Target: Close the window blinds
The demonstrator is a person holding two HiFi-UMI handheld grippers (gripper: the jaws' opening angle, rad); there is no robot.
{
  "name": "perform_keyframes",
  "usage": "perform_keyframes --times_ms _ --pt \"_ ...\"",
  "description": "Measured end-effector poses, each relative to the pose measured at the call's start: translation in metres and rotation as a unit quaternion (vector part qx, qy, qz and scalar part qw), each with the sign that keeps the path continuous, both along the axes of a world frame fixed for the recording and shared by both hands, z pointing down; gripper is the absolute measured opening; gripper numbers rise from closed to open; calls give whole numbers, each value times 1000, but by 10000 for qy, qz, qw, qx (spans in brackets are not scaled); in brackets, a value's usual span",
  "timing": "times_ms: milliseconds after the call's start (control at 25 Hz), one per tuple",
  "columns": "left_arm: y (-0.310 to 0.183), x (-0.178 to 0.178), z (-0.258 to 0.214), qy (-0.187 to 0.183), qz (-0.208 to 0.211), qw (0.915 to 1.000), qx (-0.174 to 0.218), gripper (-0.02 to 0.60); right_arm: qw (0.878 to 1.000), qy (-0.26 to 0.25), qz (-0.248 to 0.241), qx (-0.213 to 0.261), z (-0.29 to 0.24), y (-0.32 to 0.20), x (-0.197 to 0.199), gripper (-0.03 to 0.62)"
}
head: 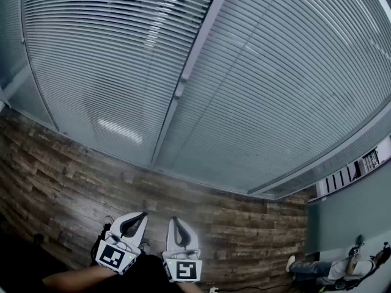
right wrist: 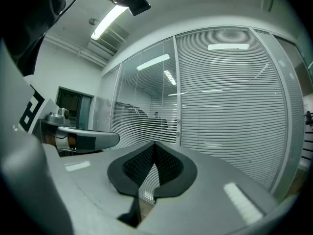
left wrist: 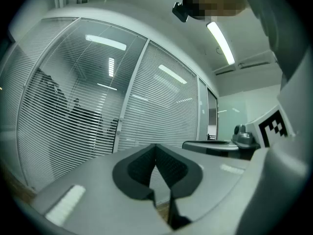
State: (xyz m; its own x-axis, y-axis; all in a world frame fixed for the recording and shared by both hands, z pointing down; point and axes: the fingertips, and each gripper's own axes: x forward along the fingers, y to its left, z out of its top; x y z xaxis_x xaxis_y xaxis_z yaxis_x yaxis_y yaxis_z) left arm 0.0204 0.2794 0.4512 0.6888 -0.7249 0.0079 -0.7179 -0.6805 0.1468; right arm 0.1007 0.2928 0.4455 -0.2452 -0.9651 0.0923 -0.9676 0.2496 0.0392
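Pointing level toward the window blinds (head: 122,72), left tongs (head: 142,215) and right tongs (head: 175,220) sit side by side, clenched empty.

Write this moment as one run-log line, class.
left gripper: jaws shut, empty | right gripper: jaws shut, empty | blinds: ahead, not touched

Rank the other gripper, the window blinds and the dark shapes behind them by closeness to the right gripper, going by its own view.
1. The left gripper: close beside the right gripper, on its left.
2. The window blinds: ahead, filling the middle and right.
3. The dark shapes: seen through the slats left of centre, beyond the blinds.
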Motion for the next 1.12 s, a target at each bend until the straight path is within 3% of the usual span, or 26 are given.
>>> perform_keyframes --times_ms 360,560,760,840,1120 --pt "0 4 4 -30 26 10000 10 0 9998 -126 125 101 -6 -2 11 0" --pt "0 -11 3 4 -247 9997 -66 0 9998 -201 70 -41 5 3 17 2" --pt "9 -2 -7 -140 -123 9993 329 0 9999 -98 7 56 2 8 26 6" --pt "12 3 -6 -133 -76 9996 257 0 9999 -113 -49 61 3 10 25 48" --pt "14 6 2 -175 -202 9996 35 0 9996 -183 -143 167 -4 12 27 23"
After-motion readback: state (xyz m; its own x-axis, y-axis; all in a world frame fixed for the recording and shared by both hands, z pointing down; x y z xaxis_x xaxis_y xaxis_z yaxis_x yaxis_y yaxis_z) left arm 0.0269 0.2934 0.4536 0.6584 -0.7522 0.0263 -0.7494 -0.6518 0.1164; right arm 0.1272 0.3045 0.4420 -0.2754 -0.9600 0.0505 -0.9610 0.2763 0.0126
